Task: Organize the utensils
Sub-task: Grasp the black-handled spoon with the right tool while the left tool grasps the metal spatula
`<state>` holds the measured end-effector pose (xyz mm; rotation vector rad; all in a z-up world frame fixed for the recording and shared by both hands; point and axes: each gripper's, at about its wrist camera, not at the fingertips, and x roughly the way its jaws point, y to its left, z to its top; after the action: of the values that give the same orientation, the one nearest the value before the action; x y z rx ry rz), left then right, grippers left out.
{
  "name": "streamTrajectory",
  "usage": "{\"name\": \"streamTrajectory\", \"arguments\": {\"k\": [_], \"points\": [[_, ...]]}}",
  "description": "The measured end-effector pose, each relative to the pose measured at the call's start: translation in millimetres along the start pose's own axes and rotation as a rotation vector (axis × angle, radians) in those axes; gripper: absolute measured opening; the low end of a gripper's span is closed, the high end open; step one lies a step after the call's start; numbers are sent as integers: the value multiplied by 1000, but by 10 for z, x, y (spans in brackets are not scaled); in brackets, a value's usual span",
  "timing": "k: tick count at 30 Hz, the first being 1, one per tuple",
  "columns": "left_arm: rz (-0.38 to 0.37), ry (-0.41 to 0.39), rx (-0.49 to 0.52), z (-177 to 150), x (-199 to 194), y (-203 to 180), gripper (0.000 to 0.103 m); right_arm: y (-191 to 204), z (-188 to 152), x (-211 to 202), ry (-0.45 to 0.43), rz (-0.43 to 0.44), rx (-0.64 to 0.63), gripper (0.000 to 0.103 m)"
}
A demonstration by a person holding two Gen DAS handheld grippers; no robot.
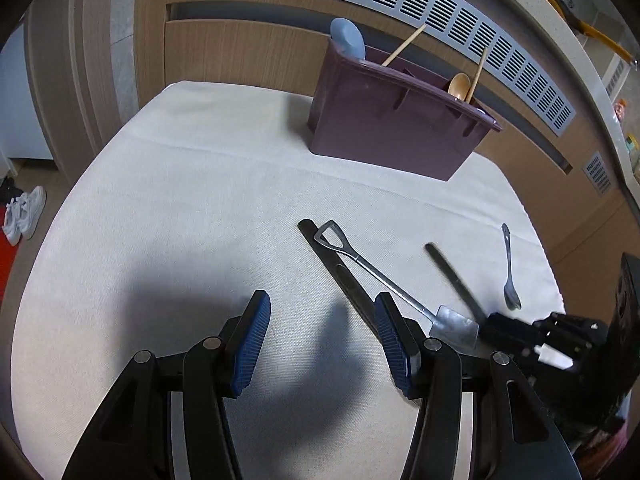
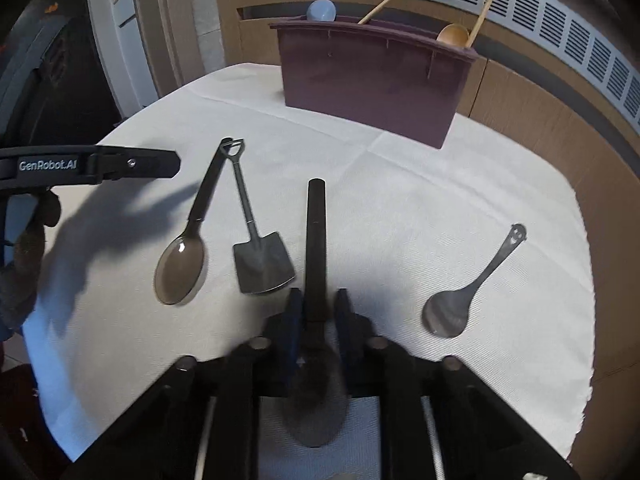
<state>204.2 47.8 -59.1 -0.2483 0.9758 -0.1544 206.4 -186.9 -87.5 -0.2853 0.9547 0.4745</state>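
From my right hand-held gripper (image 2: 318, 312) I can see its blue pads pressed against the dark handle of a black spoon (image 2: 316, 240); the bowl of that spoon sits low between the fingers, blurred and partly covered by the gripper frame, so its exact shape is hard to read. My left hand-held gripper (image 1: 322, 344) hangs above the white tablecloth (image 1: 180, 200) with its jaws spread wide and nothing between them; in the right wrist view only its black arm shows, at the left edge of the frame. In the left wrist view the right pad hides the lower part of the translucent brown spoon (image 2: 182, 258), which lies left of centre in the right wrist view. I count four loose utensils on the table: that brown spoon, a shovel-shaped metal spoon (image 2: 260, 258) just right of it with handle tips touching, the gripped black spoon, and a small metal spoon (image 2: 460, 304) with a smiley cut-out at its handle end, well apart at the right. The purple utensil holder (image 2: 372, 84) stands at the upper centre, holding one pale blue rounded utensil (image 2: 321, 11), one wooden spoon (image 2: 453, 35) and two wooden sticks whose lower ends are hidden inside.
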Motion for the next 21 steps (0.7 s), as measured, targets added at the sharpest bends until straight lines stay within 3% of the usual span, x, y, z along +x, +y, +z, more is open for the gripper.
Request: {"name": "streamTrajectory", "arguments": {"k": [7, 14, 19, 21], "points": [[-29, 30, 67, 7, 95, -201, 55, -432, -100, -72, 6, -14, 147, 11], [-116, 120, 75, 60, 236, -424, 55, -429, -236, -173, -10, 68, 152, 13], [-78, 77, 169, 160, 148, -585, 55, -401, -270, -212, -23, 74, 142, 19], [-111, 63, 237, 296, 155, -674, 55, -405, -288, -195, -17, 81, 146, 20]]}}
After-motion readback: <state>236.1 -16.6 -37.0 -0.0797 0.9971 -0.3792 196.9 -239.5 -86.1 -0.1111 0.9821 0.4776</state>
